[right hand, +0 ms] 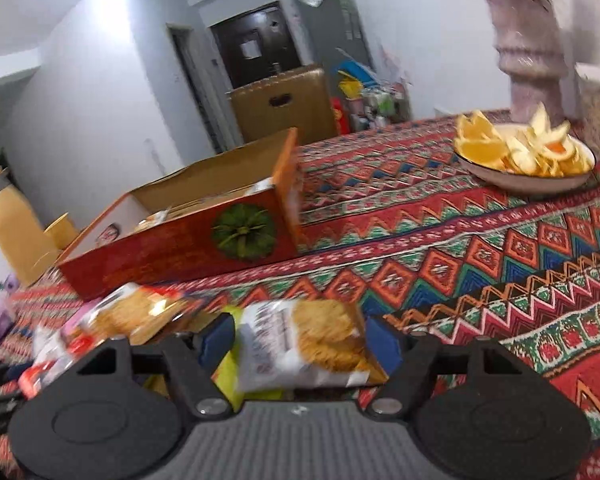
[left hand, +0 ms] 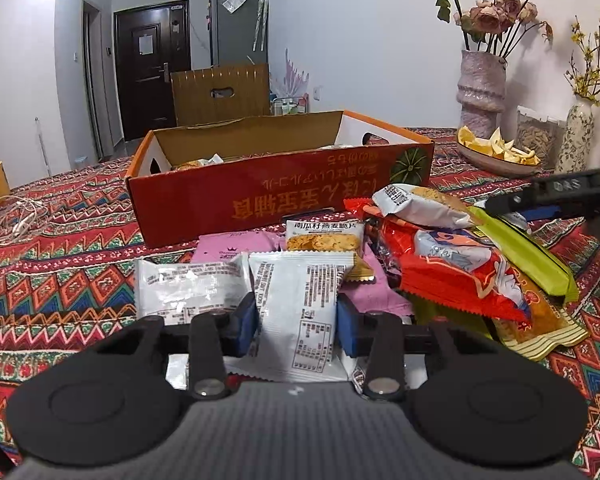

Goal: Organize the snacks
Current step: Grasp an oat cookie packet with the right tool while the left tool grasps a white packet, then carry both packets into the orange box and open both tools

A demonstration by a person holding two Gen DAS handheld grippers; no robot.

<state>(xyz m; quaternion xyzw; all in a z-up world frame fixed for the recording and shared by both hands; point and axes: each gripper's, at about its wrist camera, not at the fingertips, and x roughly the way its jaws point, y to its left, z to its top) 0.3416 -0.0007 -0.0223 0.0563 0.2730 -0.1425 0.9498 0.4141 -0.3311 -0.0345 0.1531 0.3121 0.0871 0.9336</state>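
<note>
Snack packets [left hand: 440, 256] heaped by open red box [left hand: 280, 196].

- This is a lived-in home, by the look of it a flat's combined dining and entry room.
- A dark front door [left hand: 152, 68] with a paper notice stands in the far wall, and a grey fridge [left hand: 238, 26] stands next to it.
- The table wears a bright patterned cloth [left hand: 60, 232].
- On it stand a vase of dried roses [left hand: 482, 88] and a bowl of orange peel [right hand: 524, 160].
- White earphones [left hand: 16, 220] lie tangled at the left.
- Clutter beside the fridge looks like household bottles, though blurred.
</note>
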